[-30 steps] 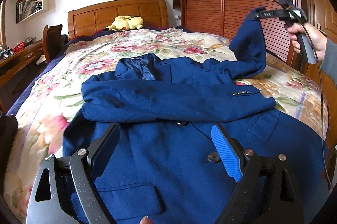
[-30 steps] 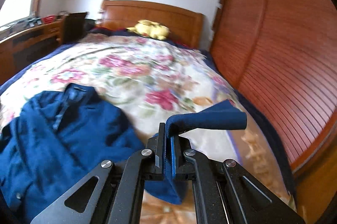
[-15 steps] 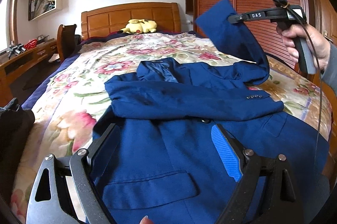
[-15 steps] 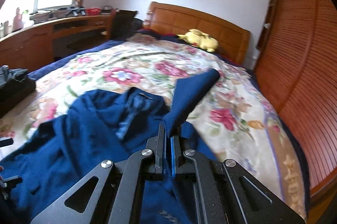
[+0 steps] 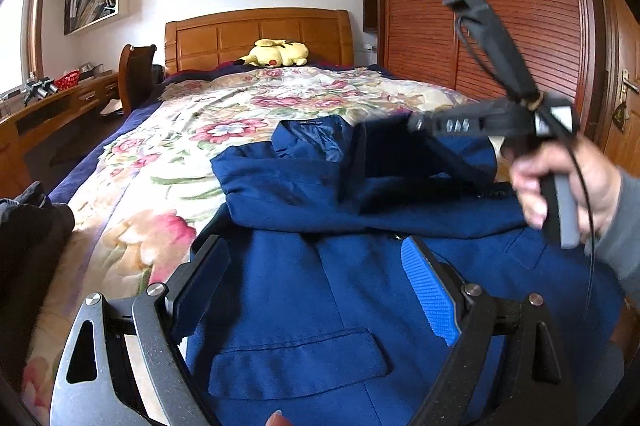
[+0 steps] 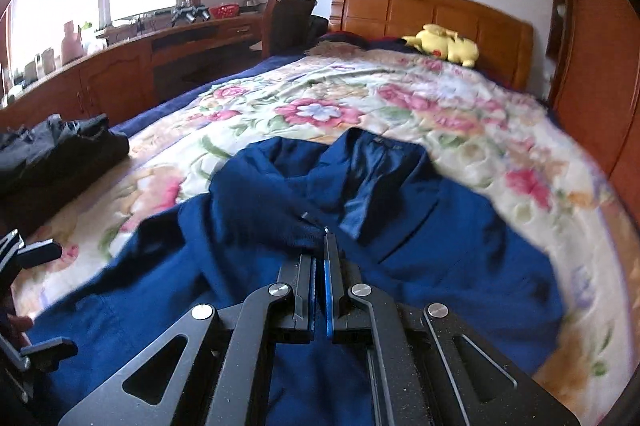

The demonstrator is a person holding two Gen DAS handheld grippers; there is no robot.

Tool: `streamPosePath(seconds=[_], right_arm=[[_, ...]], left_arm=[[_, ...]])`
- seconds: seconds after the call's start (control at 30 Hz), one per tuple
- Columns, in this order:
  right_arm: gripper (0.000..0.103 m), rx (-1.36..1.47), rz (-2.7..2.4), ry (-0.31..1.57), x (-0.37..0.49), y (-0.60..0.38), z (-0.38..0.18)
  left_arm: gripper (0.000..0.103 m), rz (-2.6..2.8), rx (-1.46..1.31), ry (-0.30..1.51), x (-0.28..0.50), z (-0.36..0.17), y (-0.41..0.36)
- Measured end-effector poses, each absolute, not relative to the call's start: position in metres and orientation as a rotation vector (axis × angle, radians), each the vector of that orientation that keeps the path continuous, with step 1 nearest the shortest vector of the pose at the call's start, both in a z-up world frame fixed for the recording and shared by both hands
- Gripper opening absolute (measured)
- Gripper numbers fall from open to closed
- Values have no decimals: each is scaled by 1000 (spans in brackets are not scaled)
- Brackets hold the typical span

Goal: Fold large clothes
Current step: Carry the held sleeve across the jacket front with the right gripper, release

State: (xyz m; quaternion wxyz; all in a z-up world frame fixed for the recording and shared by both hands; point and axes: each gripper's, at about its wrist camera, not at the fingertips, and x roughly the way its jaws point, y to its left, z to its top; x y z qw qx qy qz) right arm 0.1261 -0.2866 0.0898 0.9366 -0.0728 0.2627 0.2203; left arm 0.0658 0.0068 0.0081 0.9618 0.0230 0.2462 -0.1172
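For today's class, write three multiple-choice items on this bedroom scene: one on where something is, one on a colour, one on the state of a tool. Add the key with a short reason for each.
1. Where is the yellow plush toy?
A. At the headboard end of the bed
B. On the desk
C. On top of the jacket

2. What colour is the jacket laid out on the floral bedspread?
A. Grey
B. Dark blue
C. Red

3. How does the right tool stand?
A. Wide open above the bedspread
B. Shut on the jacket's sleeve
C. Lying loose on the bed

Key:
1 A, the toy lies against the wooden headboard.
2 B, the cloth is dark blue in both views.
3 B, its pads pinch blue sleeve cloth, while the left tool stands open over the jacket.
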Motion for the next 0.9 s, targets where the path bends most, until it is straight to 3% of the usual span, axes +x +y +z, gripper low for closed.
streamPosePath(seconds=[0.63,0.7,0.8,0.87,0.9], right_arm=[[3,-37,663,548,118,-274,76],[7,-64,650,574,122,-269,63],[34,-107,590,606,126,-267,51],[60,-108,578,621,129,-270,44],[63,-109,566,624,130,-272,42]], left_arm=[[89,-178,-8,449,66,16,31],[89,-174,-7,452,67,15,32],[89,-172,-3,454,66,13,32],[89,-172,0,455,65,13,32],[89,-171,1,455,65,13,32]])
